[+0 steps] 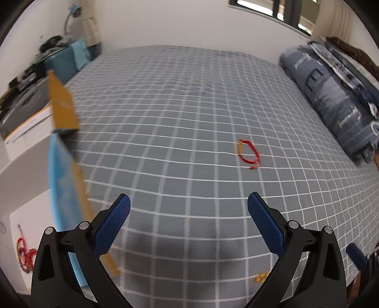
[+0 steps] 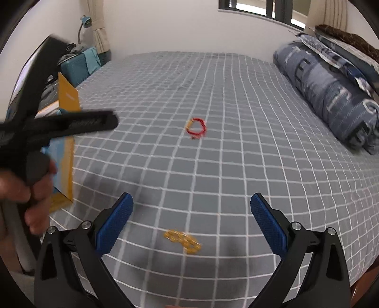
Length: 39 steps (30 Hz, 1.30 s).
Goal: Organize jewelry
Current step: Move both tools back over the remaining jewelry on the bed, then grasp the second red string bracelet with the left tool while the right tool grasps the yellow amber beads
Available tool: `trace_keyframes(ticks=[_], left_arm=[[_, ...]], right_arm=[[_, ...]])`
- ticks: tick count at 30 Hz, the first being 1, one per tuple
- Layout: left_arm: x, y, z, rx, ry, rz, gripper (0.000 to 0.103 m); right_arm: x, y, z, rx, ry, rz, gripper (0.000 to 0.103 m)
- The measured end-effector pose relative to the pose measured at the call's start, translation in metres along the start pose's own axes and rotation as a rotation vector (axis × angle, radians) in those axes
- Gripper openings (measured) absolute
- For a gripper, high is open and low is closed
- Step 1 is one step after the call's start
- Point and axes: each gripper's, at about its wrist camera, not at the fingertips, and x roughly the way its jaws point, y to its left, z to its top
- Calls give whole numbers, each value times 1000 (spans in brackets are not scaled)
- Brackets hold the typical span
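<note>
At the bed's left edge, an open yellow-and-blue box (image 1: 62,111) stands with its flap raised, red jewelry (image 1: 24,251) lying on its white inside. The left gripper (image 1: 188,203) hangs above the grey checked bedspread (image 1: 165,99), jaws spread wide and empty. A red cord bracelet (image 1: 248,154) lies flat mid-bed, its gold bar on the left side running roughly toward the far wall. Nearer the right gripper (image 2: 191,203), likewise wide and empty, a gold chain (image 2: 183,240) stretches left to right. Folded blue bedding (image 2: 331,94) lines the right edge under a window (image 2: 255,7).
</note>
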Motion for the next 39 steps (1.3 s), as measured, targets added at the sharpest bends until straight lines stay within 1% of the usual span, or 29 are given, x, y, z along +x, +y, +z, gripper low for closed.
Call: trace_keyframes(ticks=[7,10,14,15,19,22,26,27,29,32,34,35,39], left_arm=[[50,-46,20,49,34,-51,97],[81,-62,32,72,55,-45,97],[119,-72,46,74,87,-53,97],[128,-75,48,73,91,-55,97],[161,-81,52,86,119,-48,97],[182,-83,53,86,143,-47,97],[199,-86,53,86,159,-48,96],[202,-86,53,78,163,-46,96],[206,-86,53,75,161,-49,95],[210,-86,52,77,160,-37,91],[212,-86,53,79,161,-37,90],[213,-86,52,82,161,-38,88],[218,-84,57,82,163,-27,77]], right_arm=[[23,-22,-30,0,28,-3,95],[37,-28,-40,15,52,14,95],[47,-26,-48,0,55,20,95],[50,-27,-50,0,52,34,95],[58,-24,-59,-21,60,58,95],[60,-19,-66,-48,64,78,95],[64,-13,-72,-74,74,89,95],[67,-11,-74,-80,85,92,91],[73,-9,-75,-87,106,96,86],[80,-5,-80,-98,135,99,78],[81,-3,-83,-106,137,95,77],[81,-2,-84,-112,136,94,74],[81,5,-90,-132,143,101,65]])
